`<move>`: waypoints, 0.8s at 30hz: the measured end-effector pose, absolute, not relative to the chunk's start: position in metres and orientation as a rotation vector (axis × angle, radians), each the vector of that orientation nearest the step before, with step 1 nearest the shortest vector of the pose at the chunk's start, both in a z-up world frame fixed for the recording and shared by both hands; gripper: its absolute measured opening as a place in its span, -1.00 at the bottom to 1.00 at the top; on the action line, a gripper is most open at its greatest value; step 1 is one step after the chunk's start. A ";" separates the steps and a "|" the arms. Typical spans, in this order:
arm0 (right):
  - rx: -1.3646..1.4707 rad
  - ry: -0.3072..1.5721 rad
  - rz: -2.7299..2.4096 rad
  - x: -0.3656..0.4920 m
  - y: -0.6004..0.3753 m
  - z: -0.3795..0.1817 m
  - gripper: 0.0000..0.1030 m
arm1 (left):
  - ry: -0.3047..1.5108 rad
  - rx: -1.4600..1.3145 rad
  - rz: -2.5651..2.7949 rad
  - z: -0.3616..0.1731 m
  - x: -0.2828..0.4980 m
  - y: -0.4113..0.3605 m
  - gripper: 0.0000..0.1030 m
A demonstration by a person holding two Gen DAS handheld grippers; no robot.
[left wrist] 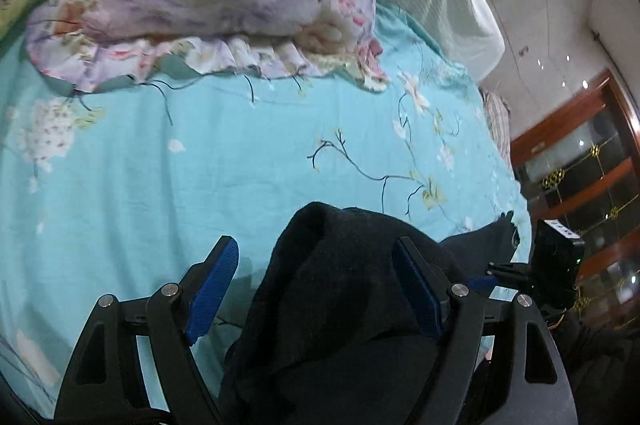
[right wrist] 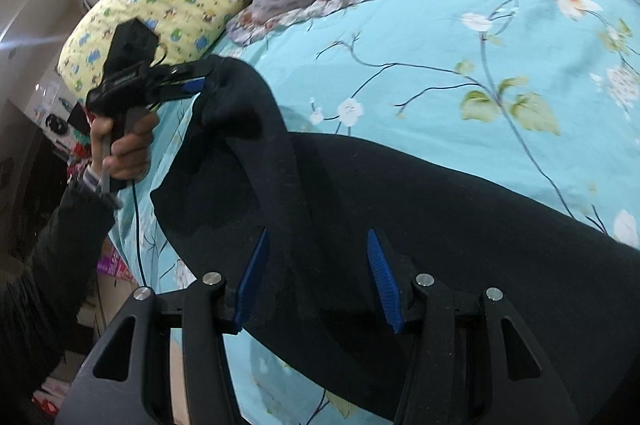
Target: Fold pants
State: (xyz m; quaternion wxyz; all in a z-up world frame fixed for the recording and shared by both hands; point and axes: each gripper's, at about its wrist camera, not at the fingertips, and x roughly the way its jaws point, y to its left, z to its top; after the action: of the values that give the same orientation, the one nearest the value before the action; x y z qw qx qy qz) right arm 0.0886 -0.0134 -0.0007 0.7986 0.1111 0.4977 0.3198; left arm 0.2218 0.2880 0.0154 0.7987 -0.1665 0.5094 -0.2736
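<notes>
black pants (right wrist: pixel 440 209), lengthwise left-right across bedsheet (right wrist: pixel 420 37)

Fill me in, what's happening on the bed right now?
A person is folding black fabric pants on a turquoise floral bedsheet, a handheld claw in each hand. The left claw has a pant edge lifted off the sheet, draped over one finger. The right claw is open around a raised fold. No fold is finished yet.
</notes>
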 end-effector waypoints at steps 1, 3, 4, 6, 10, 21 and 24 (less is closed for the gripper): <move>0.230 1.072 0.688 0.090 -0.011 -0.002 0.02 | 1.091 -0.346 -0.595 0.015 0.221 0.284 0.46; 0.211 1.084 0.684 0.093 -0.006 -0.007 0.02 | 1.078 -0.317 -0.598 0.018 0.218 0.278 0.21; 0.208 1.088 0.684 0.094 -0.004 -0.009 -0.02 | 1.068 -0.299 -0.593 0.020 0.215 0.274 0.01; 0.199 1.099 0.682 0.095 -0.001 -0.013 -0.37 | 1.045 -0.278 -0.587 0.025 0.211 0.269 -0.45; 0.185 1.079 0.702 0.091 0.004 -0.009 -0.86 | 0.987 -0.242 -0.566 0.037 0.194 0.265 -0.83; 0.081 0.952 0.763 0.048 0.008 0.021 -0.88 | 0.821 -0.310 -0.512 0.066 0.120 0.290 -0.86; 0.064 0.955 0.783 0.039 0.009 0.016 -0.88 | 0.805 -0.318 -0.481 0.061 0.096 0.291 -0.87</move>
State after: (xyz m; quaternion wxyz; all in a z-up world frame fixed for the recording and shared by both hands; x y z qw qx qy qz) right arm 0.0385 0.0093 0.0158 0.8149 0.0301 0.4476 0.3670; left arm 0.0956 0.2914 0.0613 0.8800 -0.1526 0.3863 -0.2306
